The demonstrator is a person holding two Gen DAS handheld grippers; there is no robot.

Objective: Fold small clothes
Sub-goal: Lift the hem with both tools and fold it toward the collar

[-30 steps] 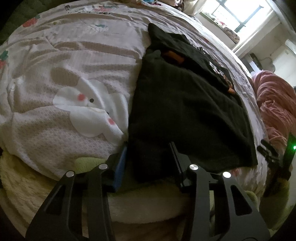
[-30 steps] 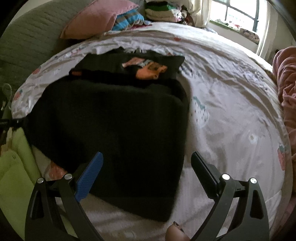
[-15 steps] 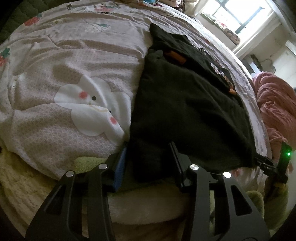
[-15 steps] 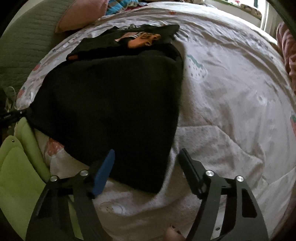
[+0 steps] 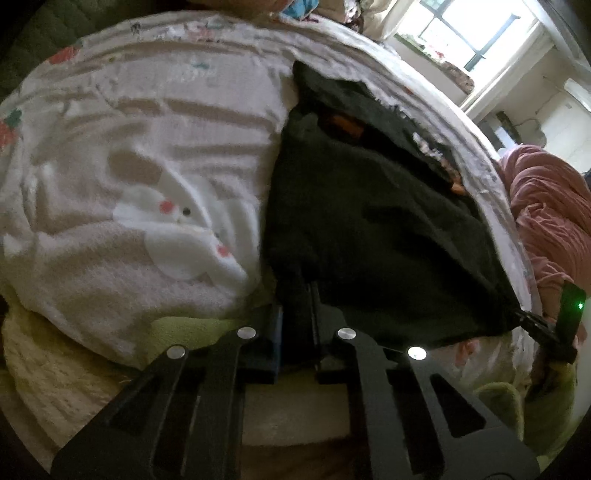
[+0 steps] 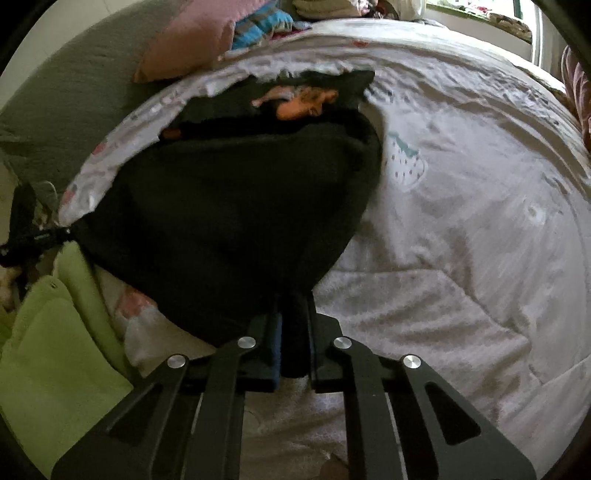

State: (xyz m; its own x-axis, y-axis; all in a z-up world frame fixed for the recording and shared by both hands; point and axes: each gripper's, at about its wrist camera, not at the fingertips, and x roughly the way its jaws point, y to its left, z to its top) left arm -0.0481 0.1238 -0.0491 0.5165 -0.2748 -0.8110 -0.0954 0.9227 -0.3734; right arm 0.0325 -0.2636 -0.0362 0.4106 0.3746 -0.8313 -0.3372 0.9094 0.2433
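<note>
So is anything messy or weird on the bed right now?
Nothing is spilled or broken. The black garment lies on the pink bedspread, its near edge bunched where the left gripper and right gripper pinch a corner each. A second dark garment with an orange print lies rumpled behind it.

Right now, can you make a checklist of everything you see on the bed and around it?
Surface: quilt, pale, printed with strawberries and a white bunny; rumpled.
Job's things: black garment spread flat; a second dark piece with an orange print lies beyond it.
Clutter: pink pillow and stacked clothes at the bed's far end; green cloth at the near edge.
Grippers: left tool shut on the black garment's near corner; right tool shut on the other near corner.
Cables: nothing seen.
Surroundings: window, pink blanket beside the bed.
</note>
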